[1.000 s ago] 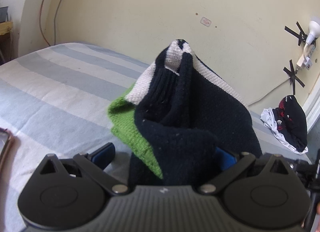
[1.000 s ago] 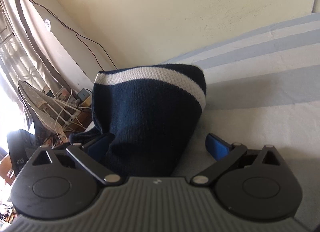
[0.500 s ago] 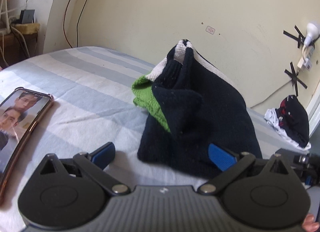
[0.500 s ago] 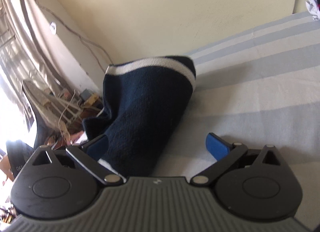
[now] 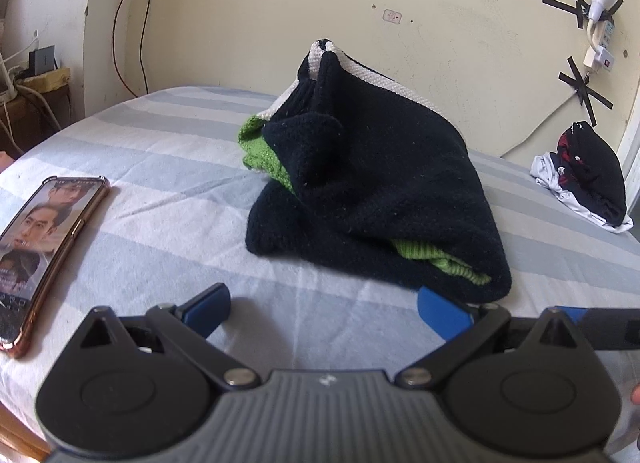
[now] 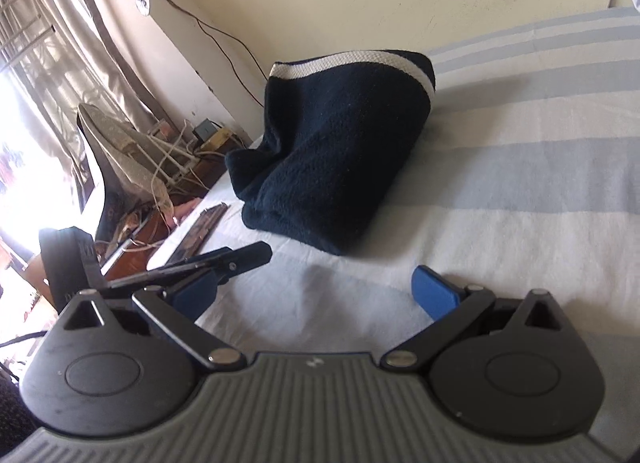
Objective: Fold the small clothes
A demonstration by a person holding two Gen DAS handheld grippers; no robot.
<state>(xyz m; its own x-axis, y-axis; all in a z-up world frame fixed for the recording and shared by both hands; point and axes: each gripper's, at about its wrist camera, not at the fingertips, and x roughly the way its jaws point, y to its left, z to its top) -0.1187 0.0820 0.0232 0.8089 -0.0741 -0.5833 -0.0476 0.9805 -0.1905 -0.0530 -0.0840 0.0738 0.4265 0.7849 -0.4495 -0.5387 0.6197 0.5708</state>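
Left gripper (image 5: pixel 324 309): blue fingers (image 5: pixel 208 303) spread wide, nothing between them, hovering just short of the garment's near edge.
Right gripper (image 6: pixel 316 295): fingers (image 6: pixel 434 295) spread too, empty, the striped sheet showing in the gap.
Knit garment (image 5: pixel 372 183): sitting in a folded heap on the bed (image 5: pixel 160 199), dark navy on the outside, a white band along its top ridge, green knit peeking out at the left side and along the lower right edge. From the right wrist view (image 6: pixel 340 151) it reads as a navy bundle with the white stripe across the top.
Contact: neither gripper touches the garment.
Phone (image 5: pixel 44 251): lying flat on the bed, screen lit, well to the left of the garment.
Clothes pile (image 5: pixel 584 179): dark and white items stacked at the far right of the bed, near the wall and well apart from the garment.
Wall (image 5: pixel 280 15): cream, cables running down it at left.
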